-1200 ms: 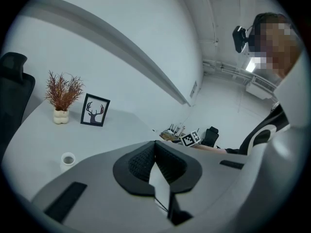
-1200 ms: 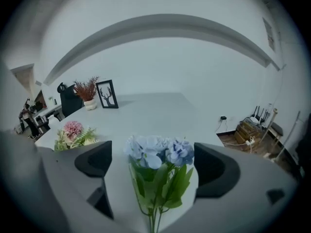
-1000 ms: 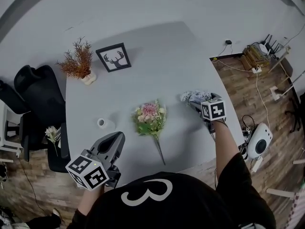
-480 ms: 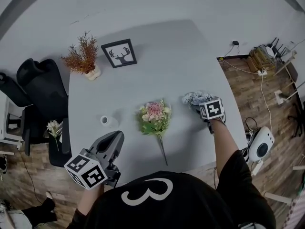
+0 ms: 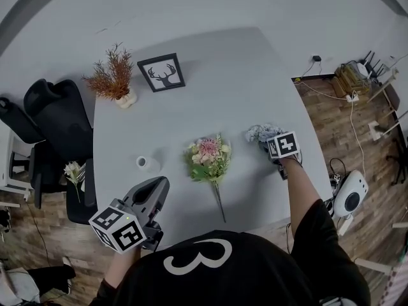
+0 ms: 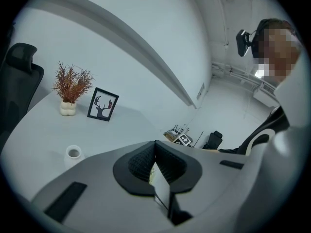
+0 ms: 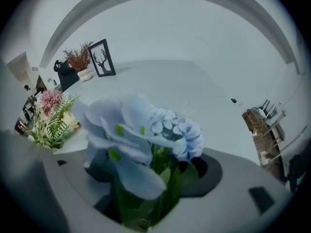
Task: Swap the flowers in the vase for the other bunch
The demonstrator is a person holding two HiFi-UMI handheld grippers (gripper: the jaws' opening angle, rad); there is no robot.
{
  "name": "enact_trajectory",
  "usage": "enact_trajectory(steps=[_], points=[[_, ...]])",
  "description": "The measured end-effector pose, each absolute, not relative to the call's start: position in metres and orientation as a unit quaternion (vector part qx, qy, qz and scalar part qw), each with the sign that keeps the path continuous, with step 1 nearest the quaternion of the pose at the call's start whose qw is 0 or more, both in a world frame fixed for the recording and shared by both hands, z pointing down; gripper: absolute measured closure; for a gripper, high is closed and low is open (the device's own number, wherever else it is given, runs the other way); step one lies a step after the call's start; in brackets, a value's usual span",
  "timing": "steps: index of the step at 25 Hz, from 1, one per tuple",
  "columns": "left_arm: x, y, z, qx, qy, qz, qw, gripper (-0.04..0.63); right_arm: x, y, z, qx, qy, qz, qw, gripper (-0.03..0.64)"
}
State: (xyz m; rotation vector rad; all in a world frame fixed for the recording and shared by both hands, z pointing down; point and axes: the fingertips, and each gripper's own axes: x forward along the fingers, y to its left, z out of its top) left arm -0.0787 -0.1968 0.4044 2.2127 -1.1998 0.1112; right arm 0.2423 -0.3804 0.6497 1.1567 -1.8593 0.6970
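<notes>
You're closing the right hand-held gripper (image 5: pixel 269 143) round the blue bunch (image 5: pixel 257 132), left hand-held gripper (image 5: pixel 155 185) clenched on nothing; vase (image 5: pixel 141 163) is sitting emptied, pink bunch (image 5: pixel 207 158) lying right of it.

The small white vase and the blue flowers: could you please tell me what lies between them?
The pink bouquet lies flat between the white vase and the blue flowers, its stem pointing towards the person; the head view shows it.

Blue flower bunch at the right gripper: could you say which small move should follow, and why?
Probably finish closing the right gripper on the blue fabric flower bunch: its jaws are closing around the green stems, not yet pinching, and the white vase stands empty.
</notes>
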Motion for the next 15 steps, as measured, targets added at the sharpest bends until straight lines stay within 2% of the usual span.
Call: enact_trajectory(steps=[2,7,15], points=[[-0.078,-0.196,0.406,0.836,-0.453,0.044,0.307,0.584,0.240,-0.381,0.648,0.453,-0.744,0.266,0.413,0.331],[-0.077,-0.194,0.407,0.835,-0.455,0.048,0.306,0.585,0.235,-0.379,0.644,0.443,-0.751,0.241,0.425,0.436],[-0.083,-0.190,0.403,0.839,-0.456,0.048,0.294,0.584,0.238,-0.377,0.627,0.471,-0.746,0.201,0.425,0.503]])
